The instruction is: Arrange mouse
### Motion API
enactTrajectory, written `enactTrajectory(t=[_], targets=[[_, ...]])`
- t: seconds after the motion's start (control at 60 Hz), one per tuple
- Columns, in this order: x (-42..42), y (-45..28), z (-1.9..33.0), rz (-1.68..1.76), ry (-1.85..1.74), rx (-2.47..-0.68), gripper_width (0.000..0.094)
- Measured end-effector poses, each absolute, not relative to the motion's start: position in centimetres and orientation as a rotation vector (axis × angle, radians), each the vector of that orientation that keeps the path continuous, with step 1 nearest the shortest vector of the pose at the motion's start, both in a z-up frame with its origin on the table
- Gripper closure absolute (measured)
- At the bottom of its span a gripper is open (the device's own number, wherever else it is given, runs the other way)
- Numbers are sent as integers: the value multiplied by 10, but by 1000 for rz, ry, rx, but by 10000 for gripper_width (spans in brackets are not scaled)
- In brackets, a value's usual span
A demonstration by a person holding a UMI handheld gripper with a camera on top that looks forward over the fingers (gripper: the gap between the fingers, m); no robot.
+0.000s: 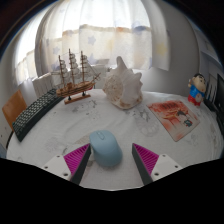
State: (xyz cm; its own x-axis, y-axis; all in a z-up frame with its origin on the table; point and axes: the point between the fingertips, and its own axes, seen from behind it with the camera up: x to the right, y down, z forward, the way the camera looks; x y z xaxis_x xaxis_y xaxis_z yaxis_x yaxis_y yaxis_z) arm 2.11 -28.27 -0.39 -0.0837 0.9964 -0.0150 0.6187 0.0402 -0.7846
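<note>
A white table (pixel 120 170) holds a keyboard (pixel 35 112) far left, a model ship (pixel 73 78) behind it, a large shell (pixel 123 85) in the middle and a magazine (pixel 175 118) to the right. The pale blue mouse (pixel 105 150) lies near, between the fingers of the gripper (pixel 111 160), which stand apart, unclamped. Its rounded, smooth shell could slip or twist when squeezed off-centre, and a sweep left might knock the keyboard.

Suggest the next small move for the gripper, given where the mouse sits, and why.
Probably close the fingers. The mouse lies on the table between the open gripper fingers, with a gap at each pad, so nothing grips it yet.
</note>
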Motion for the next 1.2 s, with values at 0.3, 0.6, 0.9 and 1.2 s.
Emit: enactTrajectory(t=[0.3, 0.6, 0.9, 1.2], targets=[[-23, -266, -12, 854, -1717, -1691, 371], [-28, -248, 62, 930, -1760, -1631, 504], [-111, -95, 189, 965, -1653, -1464, 506], [-163, -10, 30, 856, -1765, -1582, 507]])
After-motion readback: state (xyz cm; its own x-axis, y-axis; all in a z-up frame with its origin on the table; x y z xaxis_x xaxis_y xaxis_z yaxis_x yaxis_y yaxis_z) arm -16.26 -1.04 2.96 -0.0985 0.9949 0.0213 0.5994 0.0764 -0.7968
